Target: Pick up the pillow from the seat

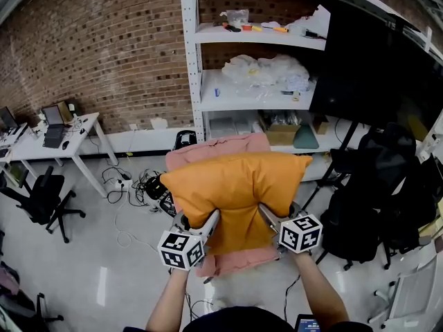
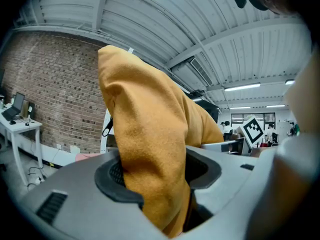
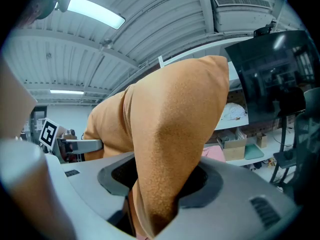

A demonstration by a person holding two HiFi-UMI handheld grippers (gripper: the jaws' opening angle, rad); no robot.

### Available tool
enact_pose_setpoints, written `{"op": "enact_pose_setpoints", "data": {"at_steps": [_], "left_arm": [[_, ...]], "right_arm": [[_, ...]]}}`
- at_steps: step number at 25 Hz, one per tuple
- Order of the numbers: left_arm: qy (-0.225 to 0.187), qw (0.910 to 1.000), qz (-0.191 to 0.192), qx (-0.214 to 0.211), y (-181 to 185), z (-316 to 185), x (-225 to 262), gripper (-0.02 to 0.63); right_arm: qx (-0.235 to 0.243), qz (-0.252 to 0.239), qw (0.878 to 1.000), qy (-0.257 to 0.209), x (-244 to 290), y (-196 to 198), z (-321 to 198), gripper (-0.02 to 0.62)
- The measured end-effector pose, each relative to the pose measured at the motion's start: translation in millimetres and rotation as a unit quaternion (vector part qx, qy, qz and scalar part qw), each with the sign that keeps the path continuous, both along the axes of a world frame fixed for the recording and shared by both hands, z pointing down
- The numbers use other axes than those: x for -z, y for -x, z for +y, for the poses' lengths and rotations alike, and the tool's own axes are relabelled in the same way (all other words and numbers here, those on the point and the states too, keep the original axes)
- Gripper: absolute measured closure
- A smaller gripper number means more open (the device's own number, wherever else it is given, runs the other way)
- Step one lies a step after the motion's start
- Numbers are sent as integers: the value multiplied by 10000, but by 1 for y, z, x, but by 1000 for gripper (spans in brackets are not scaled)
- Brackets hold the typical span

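The lifting step is judged to be in hand: the orange pillow (image 1: 235, 185) is held at its near edge by both grippers and is seen above the pink-covered seat (image 1: 208, 147); whether its far edge is quite clear of the pink cover cannot be told from the head view. The left gripper (image 1: 206, 225) is closed partway on the pillow's left near corner; in the left gripper view a thick fold of orange fabric is pinched between the two pads, with no gap to be seen. The right gripper (image 1: 268, 220) is closed in the same manner on the right near corner, and a bunched fold is pressed between its pads. For the next move, an even raise by both hands is called for, so that the soft pillow is not stretched, twisted or pulled out of one grip; the clamp should be kept until the seat is cleared. Behind the seat a white shelving unit (image 1: 190, 61) is placed; small hand tools (image 1: 252, 27) are laid on its top shelf; crumpled plastic bags (image 1: 266, 68) are stored on the middle shelf; an open cardboard box (image 1: 282, 133) is kept on the lower shelf, and its contents cannot be made out.
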State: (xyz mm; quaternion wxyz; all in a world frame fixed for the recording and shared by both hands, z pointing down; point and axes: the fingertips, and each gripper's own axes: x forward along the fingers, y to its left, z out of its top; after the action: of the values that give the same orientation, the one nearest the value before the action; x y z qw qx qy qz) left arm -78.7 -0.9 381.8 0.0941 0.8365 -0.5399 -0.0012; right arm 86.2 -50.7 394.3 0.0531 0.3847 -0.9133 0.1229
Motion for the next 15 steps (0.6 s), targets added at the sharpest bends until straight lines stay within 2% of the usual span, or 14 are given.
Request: {"op": "enact_pose_setpoints", "data": {"at_steps": [15], "left_arm": [[-39,9999,19,94,-24,18,10,365]], "right_arm": [[137,20,9999,-52,11,-23,14,357]]}}
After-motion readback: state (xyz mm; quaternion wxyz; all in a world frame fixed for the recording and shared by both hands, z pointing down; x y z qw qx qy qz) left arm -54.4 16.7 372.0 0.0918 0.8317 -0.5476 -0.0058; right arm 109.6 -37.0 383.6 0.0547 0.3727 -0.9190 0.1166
